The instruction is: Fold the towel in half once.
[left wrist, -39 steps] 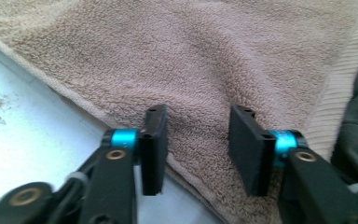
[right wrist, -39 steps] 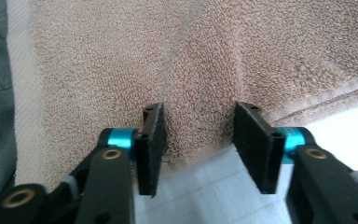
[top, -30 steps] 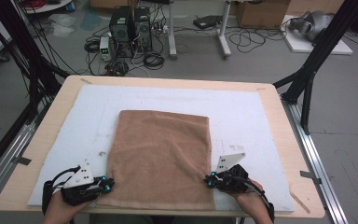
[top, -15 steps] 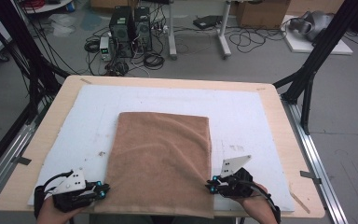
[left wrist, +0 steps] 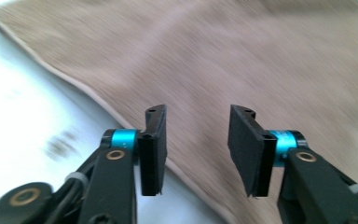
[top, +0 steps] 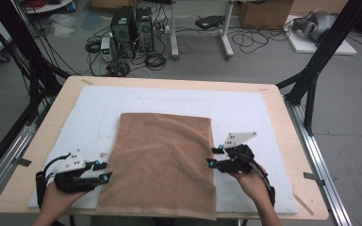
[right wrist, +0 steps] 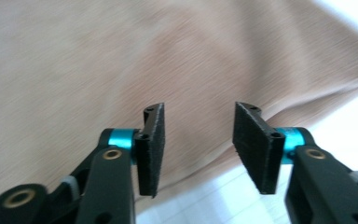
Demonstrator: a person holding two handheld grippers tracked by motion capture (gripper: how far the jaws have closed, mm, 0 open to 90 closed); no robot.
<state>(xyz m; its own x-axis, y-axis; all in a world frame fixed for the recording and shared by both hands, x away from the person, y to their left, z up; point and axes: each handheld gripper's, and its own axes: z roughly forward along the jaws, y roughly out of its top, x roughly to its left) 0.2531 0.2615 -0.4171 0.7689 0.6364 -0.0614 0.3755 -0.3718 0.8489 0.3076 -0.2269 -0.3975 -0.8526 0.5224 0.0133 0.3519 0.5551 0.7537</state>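
Jaws of the left gripper (top: 104, 177) and the right gripper (top: 212, 157) have just been opening and now stand apart with nothing between the pads, each beside one side edge of the brown towel (top: 162, 162). It lies flat on a white mat (top: 245, 110) over the wooden table (top: 290, 136) — its near edge overhangs. Beyond, cables and computer towers (top: 131, 30) crowd the grey floor; both gripper views are motion-blurred.

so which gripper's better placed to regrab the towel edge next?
Probably right gripper: open jaws sit at the towel edge. Left gripper, also open, sits at the opposite edge, nearer the front corner.
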